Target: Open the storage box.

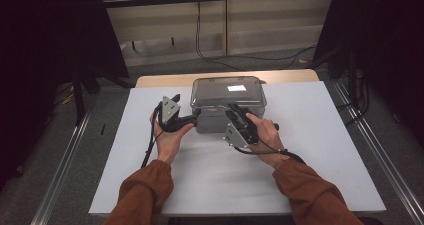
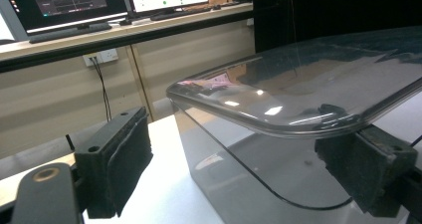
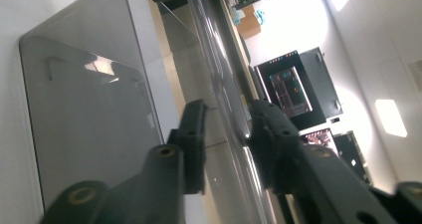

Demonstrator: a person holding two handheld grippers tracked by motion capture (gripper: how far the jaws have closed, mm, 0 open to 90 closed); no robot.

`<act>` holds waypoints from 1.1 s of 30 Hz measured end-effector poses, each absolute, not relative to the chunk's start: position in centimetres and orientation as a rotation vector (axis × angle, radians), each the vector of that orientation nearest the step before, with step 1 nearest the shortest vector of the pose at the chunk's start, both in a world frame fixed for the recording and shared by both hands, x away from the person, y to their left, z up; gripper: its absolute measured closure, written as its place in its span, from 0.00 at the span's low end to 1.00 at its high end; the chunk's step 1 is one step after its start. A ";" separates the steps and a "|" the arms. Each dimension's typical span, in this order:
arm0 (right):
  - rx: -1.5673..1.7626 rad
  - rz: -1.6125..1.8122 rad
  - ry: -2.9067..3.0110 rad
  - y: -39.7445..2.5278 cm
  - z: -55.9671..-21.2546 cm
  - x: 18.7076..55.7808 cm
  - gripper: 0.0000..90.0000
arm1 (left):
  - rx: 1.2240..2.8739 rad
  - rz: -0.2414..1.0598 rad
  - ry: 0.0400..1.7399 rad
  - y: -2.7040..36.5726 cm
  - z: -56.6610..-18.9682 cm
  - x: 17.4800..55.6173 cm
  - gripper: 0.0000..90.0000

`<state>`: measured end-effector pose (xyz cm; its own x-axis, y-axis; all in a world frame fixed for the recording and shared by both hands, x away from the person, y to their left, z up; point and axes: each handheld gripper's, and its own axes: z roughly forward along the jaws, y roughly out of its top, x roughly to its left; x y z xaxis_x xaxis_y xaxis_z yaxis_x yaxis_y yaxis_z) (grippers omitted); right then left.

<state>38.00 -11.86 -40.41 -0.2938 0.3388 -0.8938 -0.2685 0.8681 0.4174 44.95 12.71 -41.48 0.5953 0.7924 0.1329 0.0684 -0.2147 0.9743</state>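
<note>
Left gripper (image 1: 176, 116) sits spread wide at the clear box's (image 1: 227, 105) left end, one pad tucked under the lid (image 2: 298, 89) rim. The box stands at the bench's (image 1: 310, 150) far middle. Right gripper (image 1: 239, 119) is pinching the lid's near edge; open room behind to lift.

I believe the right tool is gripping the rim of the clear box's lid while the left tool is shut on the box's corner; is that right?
Not quite: the left tool is open, its jaws apart beside the clear box, as the left gripper view shows. The right tool does straddle the lid's rim.
</note>
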 end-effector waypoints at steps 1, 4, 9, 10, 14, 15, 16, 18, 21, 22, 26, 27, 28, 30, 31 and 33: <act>0.090 0.625 1.779 -12.2 -40.3 38.2 0.68 | 1.668 0.783 0.730 12.7 -41.5 44.9 0.16; 0.149 0.674 1.782 -12.8 -40.2 38.3 0.60 | 1.673 0.786 0.724 12.5 -41.5 44.8 0.17; 0.232 0.730 1.787 -13.7 -40.2 38.6 0.47 | 1.675 0.785 0.719 12.5 -41.5 44.8 0.17; 0.277 0.759 1.793 -14.2 -40.4 38.7 0.43 | 1.677 0.784 0.719 12.5 -41.5 44.8 0.16; 0.348 0.802 1.807 -15.3 -40.5 38.8 0.35 | 1.683 0.783 0.709 12.4 -41.6 44.8 0.16; 0.367 0.820 1.806 -15.7 -40.5 38.8 0.34 | 1.683 0.785 0.708 12.3 -41.6 44.8 0.16; 0.397 0.842 1.805 -16.0 -40.4 38.9 0.33 | 1.677 0.780 0.710 12.3 -41.6 44.8 0.16; 0.420 0.858 1.808 -16.4 -40.4 39.0 0.32 | 1.675 0.783 0.710 12.3 -41.6 44.8 0.17; 0.480 0.892 1.804 -17.2 -40.2 39.3 0.31 | 1.673 0.783 0.708 12.3 -41.5 44.8 0.18; 0.512 0.928 1.813 -17.6 -40.0 39.5 0.31 | 1.668 0.780 0.705 12.3 -41.5 44.8 0.19; 0.551 0.953 1.816 -18.1 -39.8 39.8 0.29 | 1.662 0.776 0.707 12.3 -41.5 44.8 0.20; 0.571 0.961 1.825 -18.3 -39.8 39.8 0.30 | 1.662 0.774 0.708 12.3 -41.4 44.8 0.20; 0.582 0.959 1.825 -18.5 -39.7 39.9 0.30 | 1.662 0.776 0.706 12.4 -41.4 44.8 0.20; 0.632 1.003 1.847 -19.2 -39.8 40.2 0.31 | 1.654 0.780 0.713 12.3 -41.4 44.8 0.20; 0.632 1.003 1.847 -19.2 -39.8 40.2 0.31 | 1.651 0.778 0.715 12.3 -41.4 44.8 0.20; 0.660 1.038 1.853 -19.5 -39.9 40.3 0.31 | 1.655 0.778 0.704 12.2 -41.4 44.8 0.21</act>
